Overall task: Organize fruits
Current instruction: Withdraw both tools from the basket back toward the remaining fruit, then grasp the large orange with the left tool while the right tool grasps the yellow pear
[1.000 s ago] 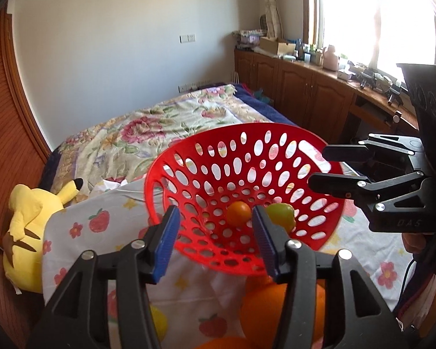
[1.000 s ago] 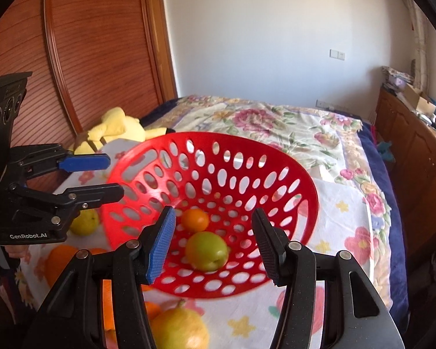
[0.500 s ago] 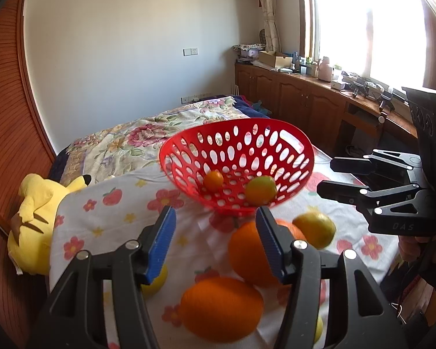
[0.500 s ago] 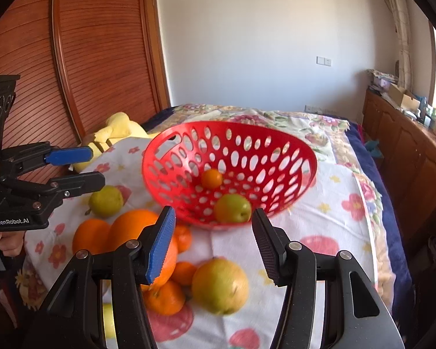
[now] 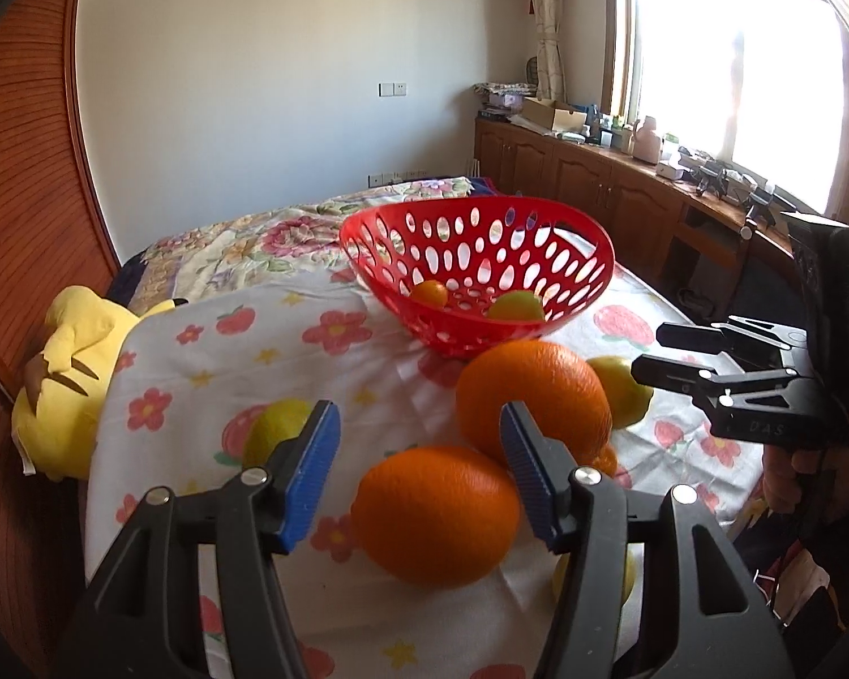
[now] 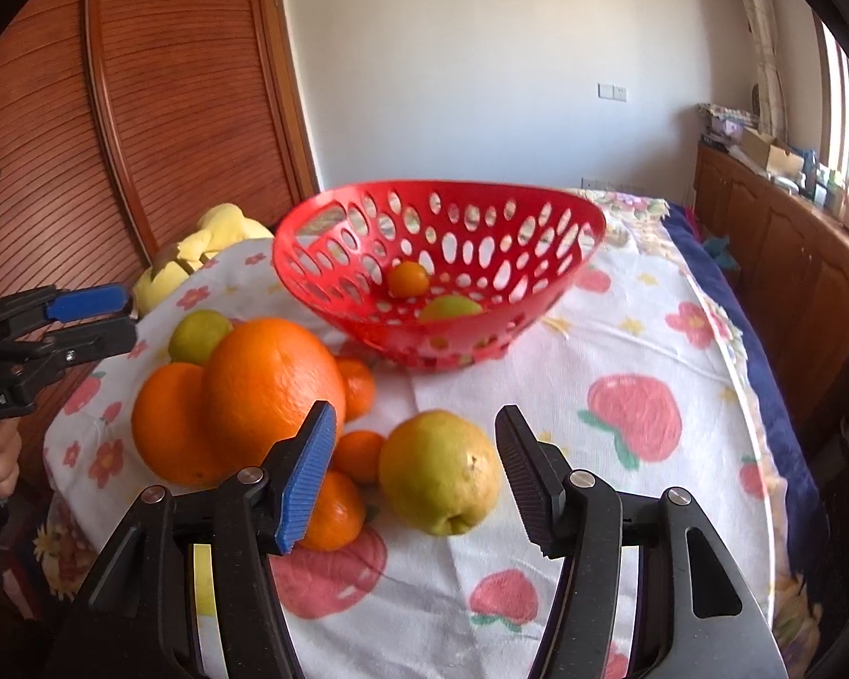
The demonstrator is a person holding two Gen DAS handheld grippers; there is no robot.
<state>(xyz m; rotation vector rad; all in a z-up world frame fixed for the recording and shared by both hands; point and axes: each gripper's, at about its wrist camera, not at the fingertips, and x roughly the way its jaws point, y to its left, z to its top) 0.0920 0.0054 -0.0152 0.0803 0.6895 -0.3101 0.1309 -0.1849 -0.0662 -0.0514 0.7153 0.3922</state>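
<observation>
**Fruit heaped before a red basket, both tongs spread and empty**

Basket [image 6: 441, 277], red plastic with oval holes, stands on a cloth [image 6: 639, 373] printed with apples and flowers; inside it lie a small orange [image 6: 408, 279] and a green fruit [image 6: 450, 307]. Outside, on the near side, the other fruit sits in a loose heap. Seen from the right wrist, a large orange [image 6: 271, 385] leans against a second orange [image 6: 170, 424] to its left, with a greenish fruit [image 6: 198, 334] behind them and three small mandarins [image 6: 356, 452] tucked around the large one. A yellow-green pear-like fruit [image 6: 440, 472] lies just right of the mandarins.

Right gripper [image 6: 413, 475] has its jaws widening; the pear-like fruit shows between them, untouched by either pad. Left gripper [image 5: 419, 475] is spread apart and grips nothing; an orange [image 5: 436, 515] lies below and between its fingers, and the large orange partly hides behind its right finger. A yellow fruit [image 5: 277, 433] shows behind its left finger.

A yellow plush toy [image 5: 68, 373] rests at the cloth's left edge, against a wooden slatted door [image 6: 113, 113]. Cabinets [image 5: 588, 187] run beneath the window.
</observation>
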